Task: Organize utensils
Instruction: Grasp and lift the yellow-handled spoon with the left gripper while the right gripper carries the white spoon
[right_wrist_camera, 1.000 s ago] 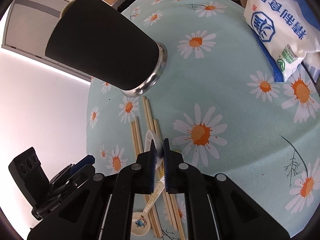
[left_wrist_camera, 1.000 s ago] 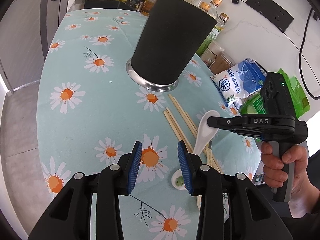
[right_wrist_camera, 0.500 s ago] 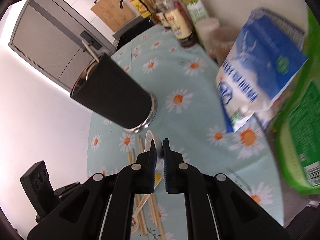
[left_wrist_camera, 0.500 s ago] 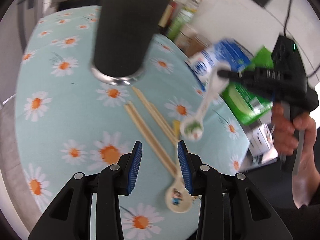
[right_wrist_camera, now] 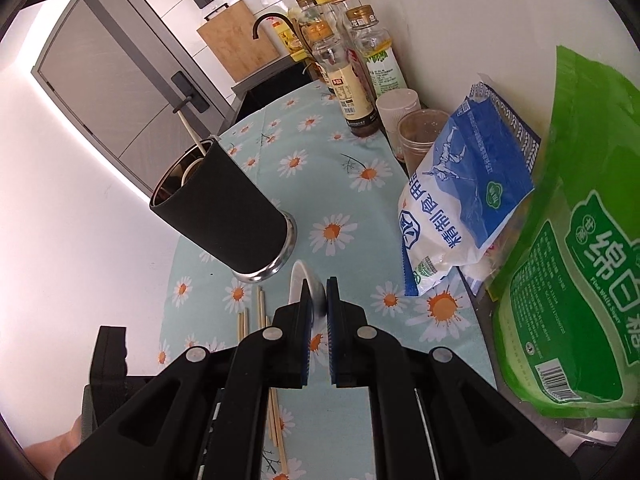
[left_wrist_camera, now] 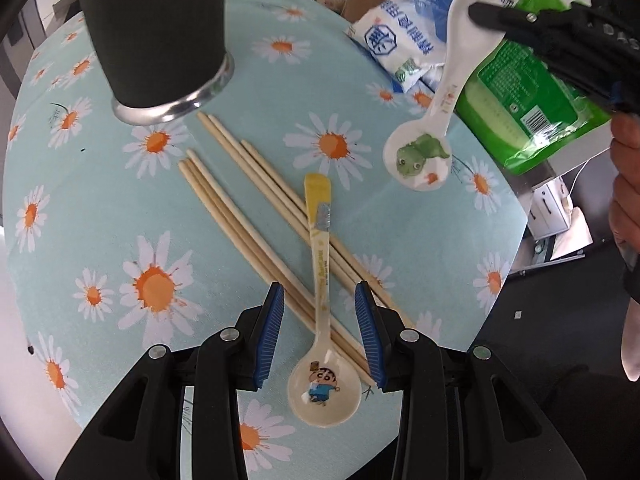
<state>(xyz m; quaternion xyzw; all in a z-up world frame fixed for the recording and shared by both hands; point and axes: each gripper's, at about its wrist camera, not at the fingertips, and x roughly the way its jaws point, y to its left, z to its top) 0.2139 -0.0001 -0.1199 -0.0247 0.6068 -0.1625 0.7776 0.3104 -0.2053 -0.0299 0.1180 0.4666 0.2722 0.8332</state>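
Our right claw (right_wrist_camera: 319, 296) pinches the frog spoon (left_wrist_camera: 424, 152) by its handle, off the tabletop (left_wrist_camera: 100, 208).
Our left claw (left_wrist_camera: 320, 316) hangs open over the cartoon spoon (left_wrist_camera: 324, 388), whose handle runs between the pads untouched; it lies across the chopsticks (left_wrist_camera: 240, 208), near the tabletop's edge closest to us, with the black holder (left_wrist_camera: 156, 28) beyond.

Two spoons (left_wrist_camera: 422, 148), five chopsticks (left_wrist_camera: 248, 224), one holder (left_wrist_camera: 160, 32), two bags (right_wrist_camera: 460, 208).
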